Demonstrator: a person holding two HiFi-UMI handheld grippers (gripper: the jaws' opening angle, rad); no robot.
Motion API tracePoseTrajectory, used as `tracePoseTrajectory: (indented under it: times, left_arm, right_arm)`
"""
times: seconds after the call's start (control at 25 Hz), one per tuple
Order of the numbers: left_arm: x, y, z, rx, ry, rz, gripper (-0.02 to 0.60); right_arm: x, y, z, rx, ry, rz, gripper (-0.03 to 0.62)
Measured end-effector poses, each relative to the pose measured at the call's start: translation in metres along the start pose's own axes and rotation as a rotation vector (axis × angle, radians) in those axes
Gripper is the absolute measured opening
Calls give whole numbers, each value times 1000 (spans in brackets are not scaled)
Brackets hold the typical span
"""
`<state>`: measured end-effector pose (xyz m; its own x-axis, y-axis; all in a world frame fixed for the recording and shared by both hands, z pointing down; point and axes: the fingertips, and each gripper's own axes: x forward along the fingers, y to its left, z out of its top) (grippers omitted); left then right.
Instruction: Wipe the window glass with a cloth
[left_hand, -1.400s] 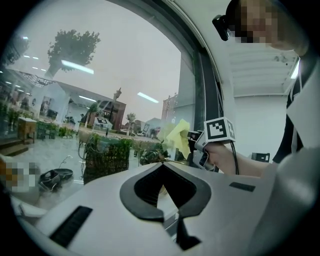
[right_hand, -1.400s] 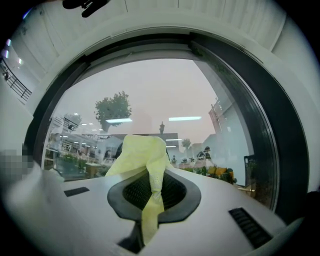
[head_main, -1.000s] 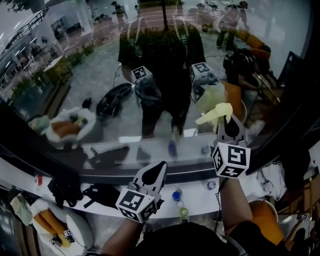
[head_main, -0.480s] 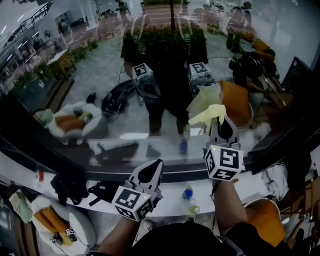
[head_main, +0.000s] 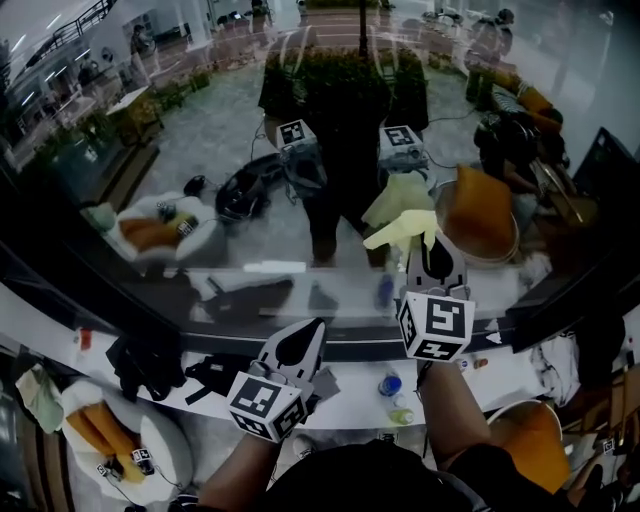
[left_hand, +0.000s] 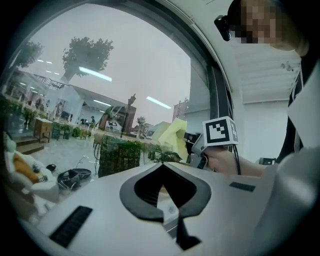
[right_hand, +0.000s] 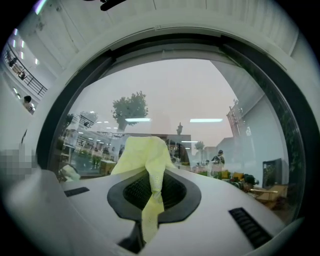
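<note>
The window glass (head_main: 250, 150) fills the upper head view and mirrors me and both grippers. My right gripper (head_main: 432, 240) is raised to the pane and shut on a pale yellow cloth (head_main: 402, 230), which bunches out past its tips against the glass. In the right gripper view the cloth (right_hand: 145, 152) hangs folded between the closed jaws of that gripper (right_hand: 152, 172), close to the glass (right_hand: 175, 90). My left gripper (head_main: 316, 328) is lower, above the sill, shut and holding nothing. In the left gripper view its tips (left_hand: 162, 165) meet, and the cloth (left_hand: 172, 136) shows to the right.
A white sill (head_main: 340, 405) runs below the pane. It carries small bottles (head_main: 390, 385) and black items (head_main: 150, 365). A white bag with orange contents (head_main: 110, 440) lies at lower left, an orange basket (head_main: 530, 440) at lower right. A dark frame bar (head_main: 560, 290) crosses the right.
My right gripper has slid a little to the left along the glass, carrying the cloth. The left gripper has stayed low above the sill. The head view has shifted slightly.
</note>
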<state>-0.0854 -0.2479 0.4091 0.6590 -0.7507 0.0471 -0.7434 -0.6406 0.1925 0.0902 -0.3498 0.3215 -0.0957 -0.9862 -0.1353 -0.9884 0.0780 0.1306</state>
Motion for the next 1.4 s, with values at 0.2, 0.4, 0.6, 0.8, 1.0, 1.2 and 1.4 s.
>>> tracePoseTrajectory:
  times: [0.2,0.4,0.6,0.8,1.0,1.2,1.4]
  left_arm:
    - [-26,21,-7,-19,-3,24,-2]
    - [-53,47,-12,-16,-2,52,-2]
    - [-84,79,-16,-17,1,85,-2]
    - [-113,103,-16,-8,10,117,-2]
    - [-141,127,-13,1,18,148,-2]
    - [-165,141,-15,3,21,158,-2]
    - [-179,147,-21,4,22,167,-2]
  right_arm:
    - [5,44,-2,-7,8,41,37]
    - [14,86,-6,4,12,68,37]
    - [24,138,-11,23,23,113,37]
    - [32,180,-17,52,36,151,37]
    - [39,227,-26,72,54,188,37]
    - [43,258,-34,98,79,212,37]
    - [44,257,-36,105,79,193,37]
